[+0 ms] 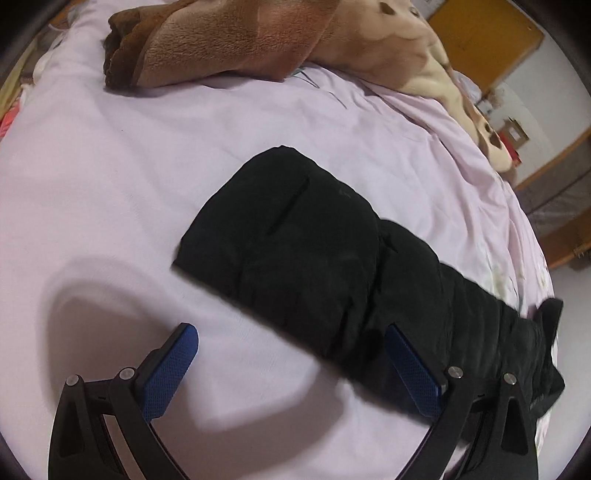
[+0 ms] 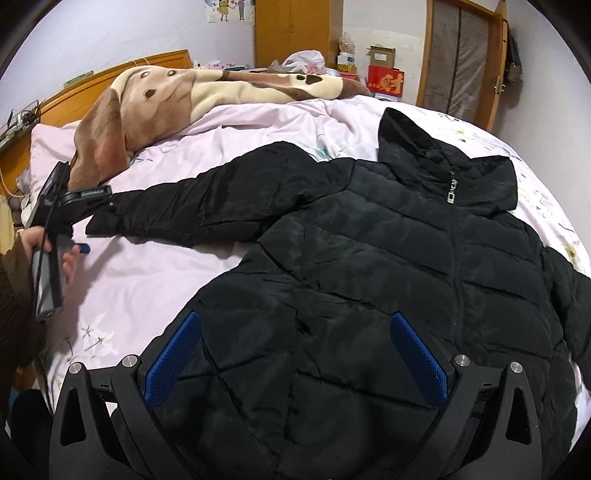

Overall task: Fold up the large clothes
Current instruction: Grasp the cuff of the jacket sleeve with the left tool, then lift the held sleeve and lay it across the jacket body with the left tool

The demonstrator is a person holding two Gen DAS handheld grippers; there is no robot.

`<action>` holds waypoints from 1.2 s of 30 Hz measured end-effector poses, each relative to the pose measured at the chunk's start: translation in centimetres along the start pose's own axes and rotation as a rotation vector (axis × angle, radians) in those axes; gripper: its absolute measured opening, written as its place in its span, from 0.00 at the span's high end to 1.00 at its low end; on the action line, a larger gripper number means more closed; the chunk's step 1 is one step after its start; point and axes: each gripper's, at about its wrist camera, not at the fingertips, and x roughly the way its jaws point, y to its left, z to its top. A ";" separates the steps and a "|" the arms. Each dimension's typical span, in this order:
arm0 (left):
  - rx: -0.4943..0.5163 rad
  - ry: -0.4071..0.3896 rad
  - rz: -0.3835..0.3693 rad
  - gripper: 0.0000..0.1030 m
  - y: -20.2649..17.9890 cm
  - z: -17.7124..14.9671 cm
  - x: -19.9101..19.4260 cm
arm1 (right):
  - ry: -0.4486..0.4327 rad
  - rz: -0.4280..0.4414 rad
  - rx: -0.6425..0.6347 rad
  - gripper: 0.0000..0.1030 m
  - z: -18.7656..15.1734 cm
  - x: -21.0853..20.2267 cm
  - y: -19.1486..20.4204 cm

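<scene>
Below, my right gripper hangs over the lower front of the black puffer jacket, its blue-padded fingers spread wide with nothing between them. The jacket lies front-up and zipped on the bed, across the pale pink floral sheet, with its hem toward the near edge of the bed and its hood pointing toward the far edge. A silver zip pull sits at the collar. One sleeve stretches out flat toward the headboard end of the bed (the other sleeve shows only partly at the right margin of the right wrist view).

In the left wrist view, my left gripper sits over the cuff end of that outstretched sleeve; its fingers are likewise wide apart. One pad is over bare sheet, the other is over the black fabric, and whether it touches the cloth I cannot tell. The right wrist view shows the same tool from the side, held in a hand at the headboard end of the bed, just beside the cuff.

A brown and cream plush blanket with a cartoon dog face lies bunched along the far edge of the bed, well apart from the jacket body but near the sleeve. A pink pillow rests against the wooden headboard. Beyond the far edge stand a red box, cardboard boxes and a wooden wardrobe.
</scene>
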 end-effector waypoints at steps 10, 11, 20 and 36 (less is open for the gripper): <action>-0.015 -0.046 0.028 0.57 -1.9 1.0 1.3 | 0.022 -0.027 -0.001 0.01 0.7 1.3 -0.2; -0.013 -0.052 0.021 0.66 -2.1 1.1 1.2 | 0.022 -0.030 0.000 0.01 0.7 1.3 -0.3; 0.157 -0.247 -0.038 0.88 -7.0 0.0 -4.7 | -0.012 -0.055 0.033 0.01 1.3 0.1 -1.6; 0.540 -0.457 -0.240 0.88 -19.7 -7.3 -15.8 | -0.101 -0.095 0.125 0.01 2.1 -4.5 -5.5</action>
